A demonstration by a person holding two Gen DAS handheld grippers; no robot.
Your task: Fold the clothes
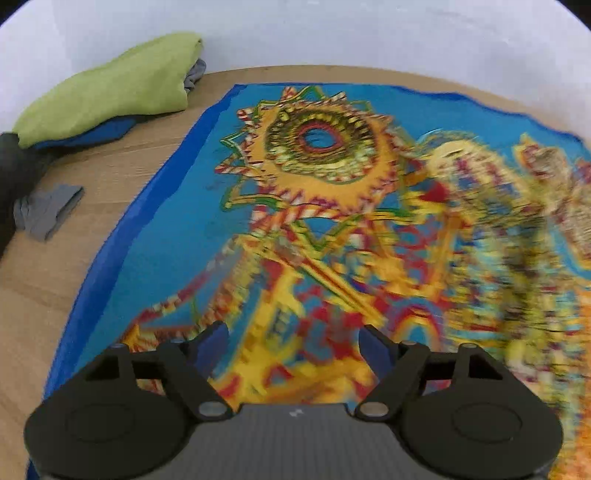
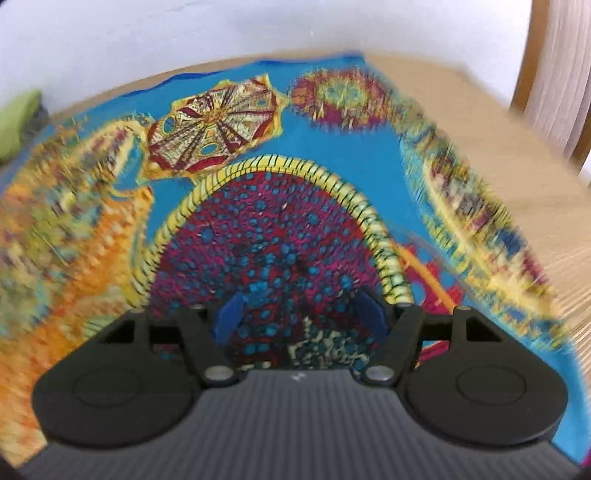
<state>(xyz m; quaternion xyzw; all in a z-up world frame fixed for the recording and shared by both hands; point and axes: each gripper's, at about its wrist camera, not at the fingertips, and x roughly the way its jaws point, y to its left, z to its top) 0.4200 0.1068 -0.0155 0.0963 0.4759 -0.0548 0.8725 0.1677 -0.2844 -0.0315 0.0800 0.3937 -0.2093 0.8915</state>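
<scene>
On the wooden bench [image 1: 92, 177] a blue patterned cloth [image 1: 207, 206] lies spread flat, its far hem close to the white wall [image 1: 332, 33]. Left claw [image 1: 293, 345] hangs over the cloth's left portion, jaws apart, nothing between them. Right claw [image 2: 301, 314] hangs over the right portion, jaws likewise apart and empty.

Risk: both views are blurred, so a pinch made now would probably land off the hem, or gather two layers and skew the fold. Pads closing on the bench could drag the cloth and wrinkle it.

Clearances: a pile topped by a green garment [image 1: 110, 92] and a grey item [image 1: 48, 210] occupy the bench's left side, limiting room there. Bare bench lies beyond the cloth's right edge, bounded further out by a wooden frame [image 2: 524, 66].
</scene>
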